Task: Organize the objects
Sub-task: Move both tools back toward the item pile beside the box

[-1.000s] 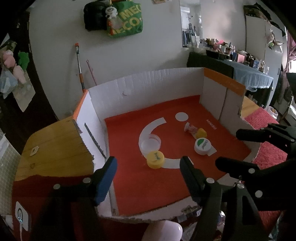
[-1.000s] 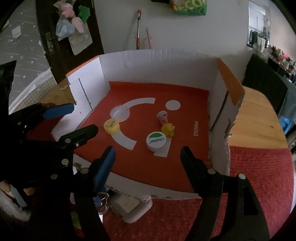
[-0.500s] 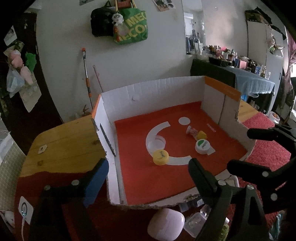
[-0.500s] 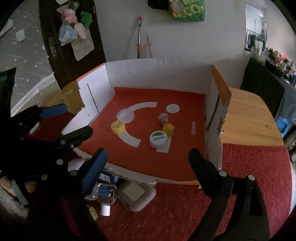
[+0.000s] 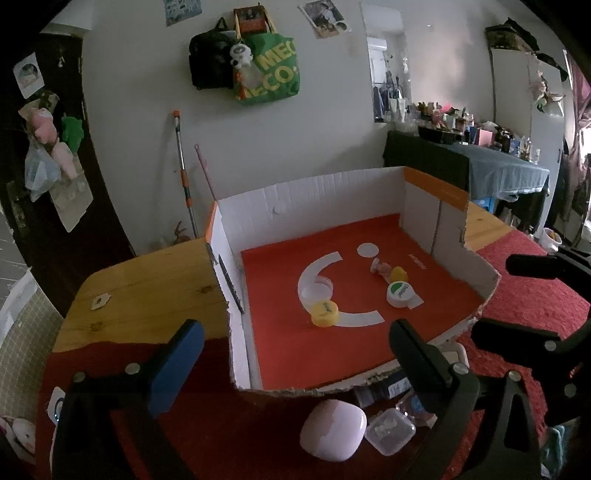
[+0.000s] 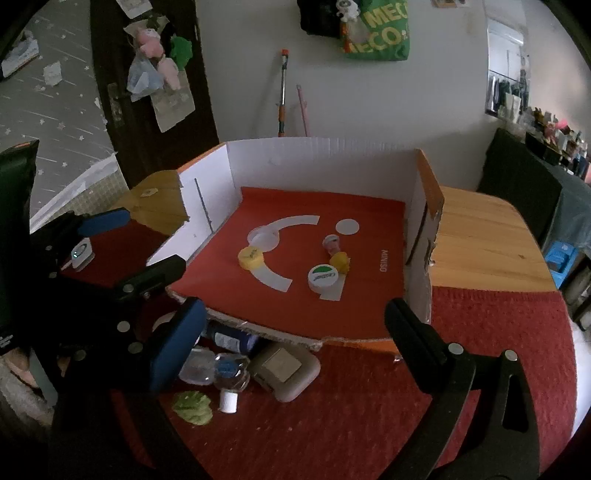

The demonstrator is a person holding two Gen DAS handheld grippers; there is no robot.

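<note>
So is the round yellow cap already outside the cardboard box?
No, the round yellow cap lies on the red floor inside the cardboard box, beside the clear lid.

The torn front wall of the white cardboard box [image 6: 258,326] hides most of a dark blue-capped bottle [image 6: 231,338] lying against it. The green lettered tote bag [image 6: 376,29] on the wall is cut off by the picture's top edge. Small items crowding the dark-draped side table [image 5: 461,125] are too small to tell apart. The print on the yellow round cap [image 5: 325,313] is too small to read.
</note>
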